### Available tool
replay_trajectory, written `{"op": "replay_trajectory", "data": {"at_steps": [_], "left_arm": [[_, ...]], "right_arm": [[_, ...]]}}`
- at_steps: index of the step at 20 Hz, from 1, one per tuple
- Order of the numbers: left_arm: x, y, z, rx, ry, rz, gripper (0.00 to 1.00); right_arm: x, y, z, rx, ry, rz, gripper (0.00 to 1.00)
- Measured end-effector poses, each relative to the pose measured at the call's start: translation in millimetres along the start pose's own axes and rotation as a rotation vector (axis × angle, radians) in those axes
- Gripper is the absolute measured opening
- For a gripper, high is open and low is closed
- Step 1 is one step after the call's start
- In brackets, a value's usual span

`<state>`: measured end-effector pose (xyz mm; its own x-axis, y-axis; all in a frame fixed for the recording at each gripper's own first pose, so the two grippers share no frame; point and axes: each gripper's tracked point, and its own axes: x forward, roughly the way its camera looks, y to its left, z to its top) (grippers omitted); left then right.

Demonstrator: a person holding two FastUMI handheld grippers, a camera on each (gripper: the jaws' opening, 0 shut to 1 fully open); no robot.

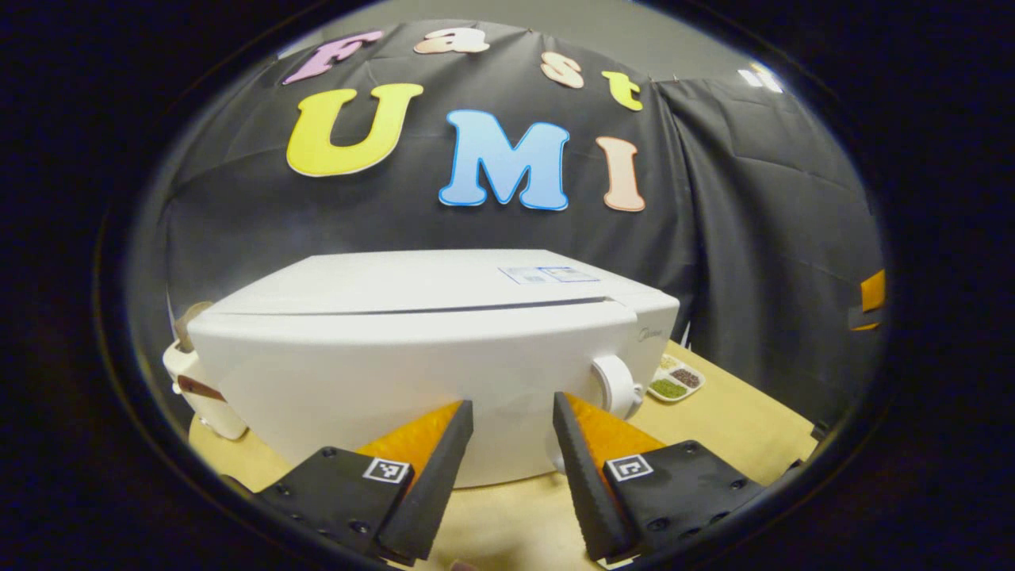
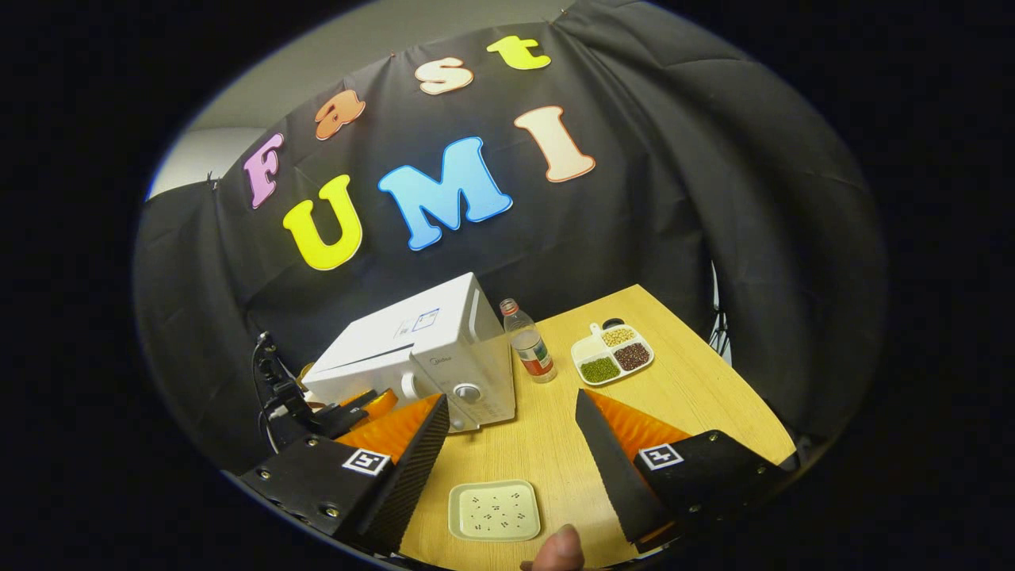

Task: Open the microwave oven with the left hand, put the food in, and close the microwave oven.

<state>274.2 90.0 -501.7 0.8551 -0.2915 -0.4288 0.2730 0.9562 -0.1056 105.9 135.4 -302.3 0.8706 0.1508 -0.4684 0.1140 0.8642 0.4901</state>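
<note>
On the pale wooden table, far left: smooth white boxy microwave, door shut, round knob, paper label on top, unreadable. Near edge: square speckled plate. Left gripper spread wide before microwave, holding nothing. Right gripper likewise gaping, empty.

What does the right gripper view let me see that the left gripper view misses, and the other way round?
Right gripper view: a bottle beside the microwave, a small dish of food near the table's edge, and the left gripper at the microwave's front.

Left gripper view: a cream appliance behind the microwave.

Both: the closed microwave, its knob, the divided tray of beans.
</note>
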Motion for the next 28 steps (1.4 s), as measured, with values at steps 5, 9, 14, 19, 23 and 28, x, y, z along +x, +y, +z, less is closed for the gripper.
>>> {"op": "replay_trajectory", "data": {"at_steps": [5,9,14,19,23,28], "left_arm": [[6,6,5,-0.049,-0.004,0.013,0.72],[6,8,4,0.011,0.015,0.047,0.66],[-16,1,23,-0.006,0.005,0.089,0.67],[-108,-19,58,-0.013,-0.017,0.077,0.67],[-209,-23,121,0.004,-0.101,0.127,0.66],[-317,-16,219,0.020,-0.244,0.209,0.70]], "right_arm": [[5,7,6,0.017,-0.009,0.011,0.98],[-4,11,5,0.004,-0.010,0.012,0.98],[-23,20,20,-0.005,-0.049,0.018,0.98],[-35,28,35,-0.045,-0.096,0.004,0.98],[-42,39,57,-0.134,-0.153,-0.007,0.98],[-64,61,104,-0.169,-0.223,-0.024,0.98]]}}
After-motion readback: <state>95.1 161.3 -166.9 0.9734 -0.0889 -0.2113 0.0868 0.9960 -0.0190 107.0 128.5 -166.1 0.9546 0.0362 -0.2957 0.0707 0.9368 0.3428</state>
